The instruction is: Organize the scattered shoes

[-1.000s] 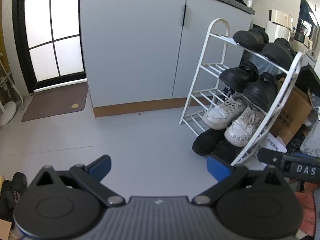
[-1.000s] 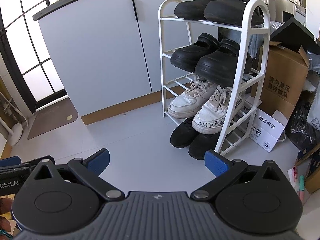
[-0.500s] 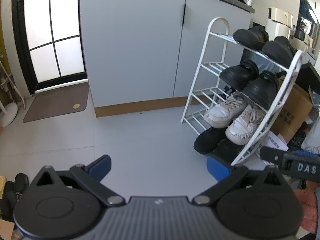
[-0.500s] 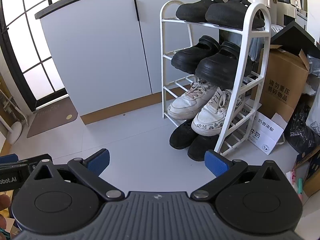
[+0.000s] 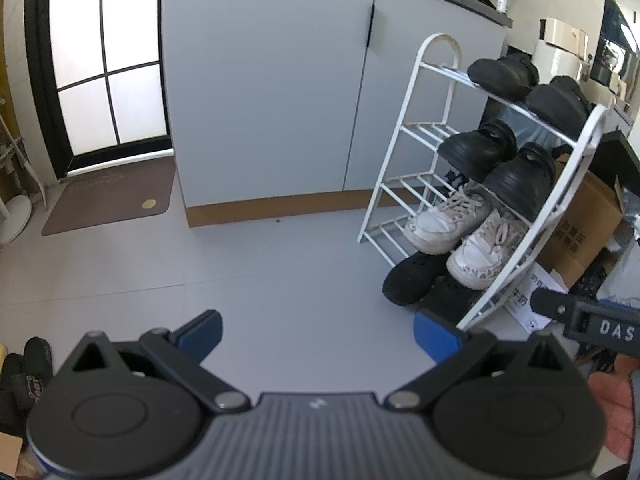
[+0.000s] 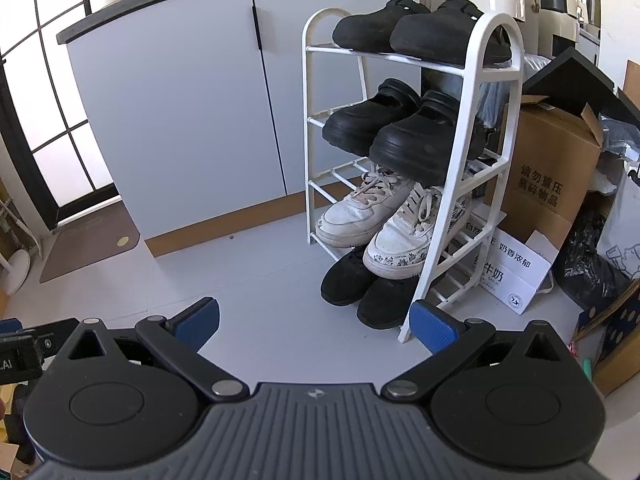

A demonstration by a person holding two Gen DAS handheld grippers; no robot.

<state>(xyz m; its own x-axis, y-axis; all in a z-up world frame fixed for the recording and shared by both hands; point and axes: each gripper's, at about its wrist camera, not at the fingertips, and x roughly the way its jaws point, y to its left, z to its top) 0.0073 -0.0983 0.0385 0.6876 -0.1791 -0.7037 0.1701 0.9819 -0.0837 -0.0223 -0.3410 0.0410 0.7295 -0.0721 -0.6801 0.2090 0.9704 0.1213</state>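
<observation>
Against the far wall: grey cabinet (image 6: 188,128), flat matte two-door front, dark slab top, tan plinth along the foot. Pale smooth floor (image 5: 256,280) before it, faint tile joints visible.

Beside the cabinet: white shoe rack (image 6: 456,184), tubular metal, arched end frames, four slatted tiers, standing on the floor.
- Top tier: pair of black clogs (image 6: 408,24), rounded matte toes, side by side.
- Second tier: pair of black chunky shoes (image 6: 400,132), thick ridged soles, slight sheen.
- Third tier: pair of white sneakers (image 6: 384,220), laced, creased leather; the nearer one has dark printed pattern along the sole edge.
- Bottom: pair of black low shoes (image 6: 360,284), soft matte uppers, toes projecting past the rack front onto the floor.

Right of the rack: brown cardboard box (image 6: 552,168), flaps open, printed black characters. A white printed carton (image 6: 516,276) leans at its foot.

By the glazed door: brown doormat (image 5: 108,196), flat rectangular, one small pale round mark.

Lower left edge of left wrist view: black slippers (image 5: 32,372), soft, ribbed, partly cut off by the frame, well apart from the rack.

Right gripper (image 6: 314,326): black hinged linkages, blue textured pads, fingers spread wide, nothing between them, above bare floor just short of the rack.

Left gripper (image 5: 318,332): same build, fingers likewise spread, holding nothing, over bare floor left of the rack.
</observation>
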